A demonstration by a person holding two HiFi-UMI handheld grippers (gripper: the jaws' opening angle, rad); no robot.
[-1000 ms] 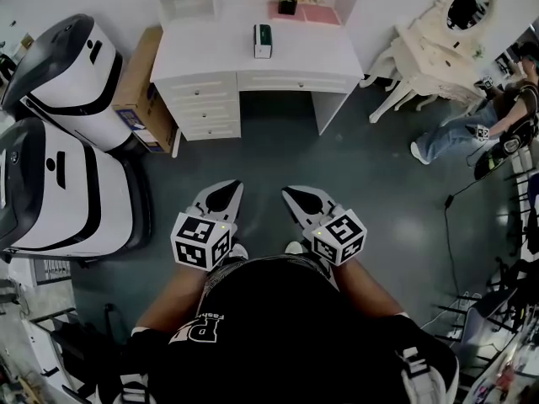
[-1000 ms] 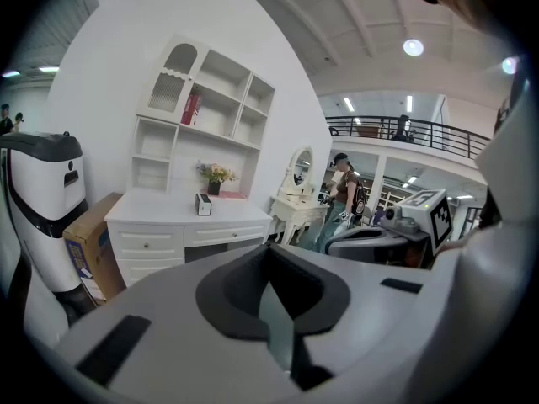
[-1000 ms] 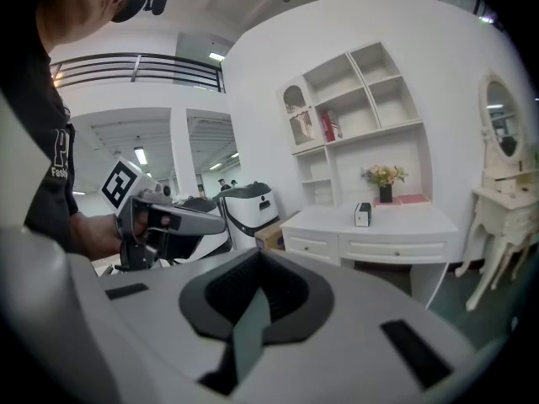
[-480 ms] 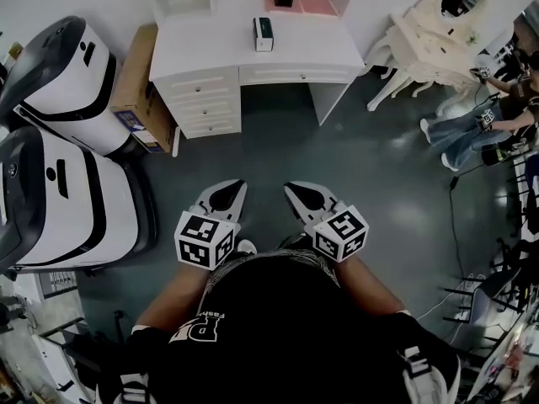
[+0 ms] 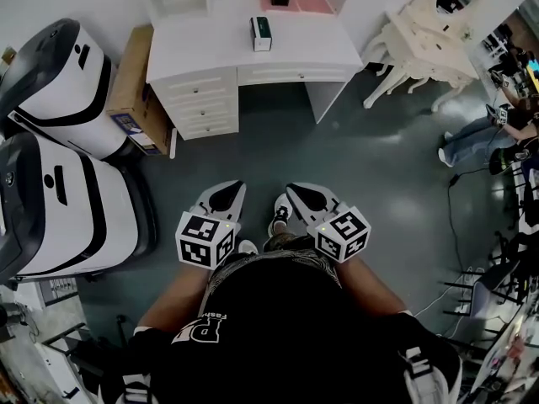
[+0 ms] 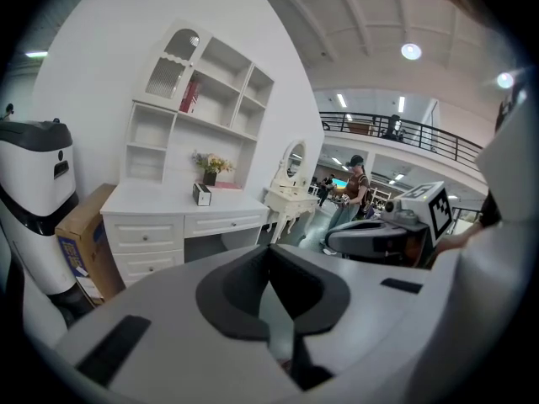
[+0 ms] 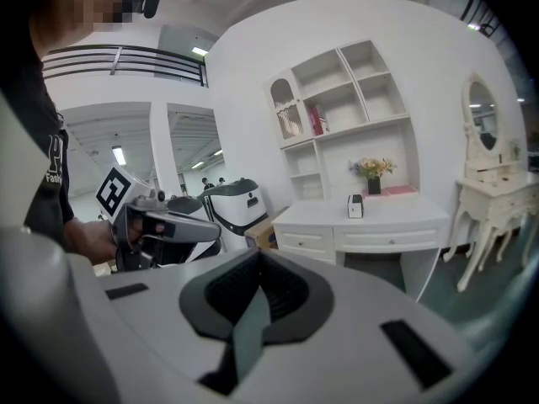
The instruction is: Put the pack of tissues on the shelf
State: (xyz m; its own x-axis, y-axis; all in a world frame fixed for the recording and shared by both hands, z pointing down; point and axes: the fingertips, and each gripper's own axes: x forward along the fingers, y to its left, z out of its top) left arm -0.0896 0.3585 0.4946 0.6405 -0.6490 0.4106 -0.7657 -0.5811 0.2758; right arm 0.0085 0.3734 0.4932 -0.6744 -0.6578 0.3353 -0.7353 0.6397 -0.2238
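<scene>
A smooth white-painted finish, seemingly wood, is seen on the desk [image 5: 253, 57] at twelve o'clock in the head view. The floor [image 5: 379, 183] is dark grey and polished, with soft glints. Matt brown cardboard forms the box [image 5: 126, 87] at eleven o'clock. Glossy white and black plastic covers the machines [image 5: 76, 217] at nine o'clock. The left gripper [image 5: 226, 190] and right gripper [image 5: 296, 192] are shelled in matt pale-grey plastic, with dark matt linings.

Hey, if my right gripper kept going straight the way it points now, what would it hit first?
Nothing close: only open floor lies ahead of the right gripper. Beyond that, probably the white desk's drawers, or the cardboard box beside them; depth is unclear.
</scene>
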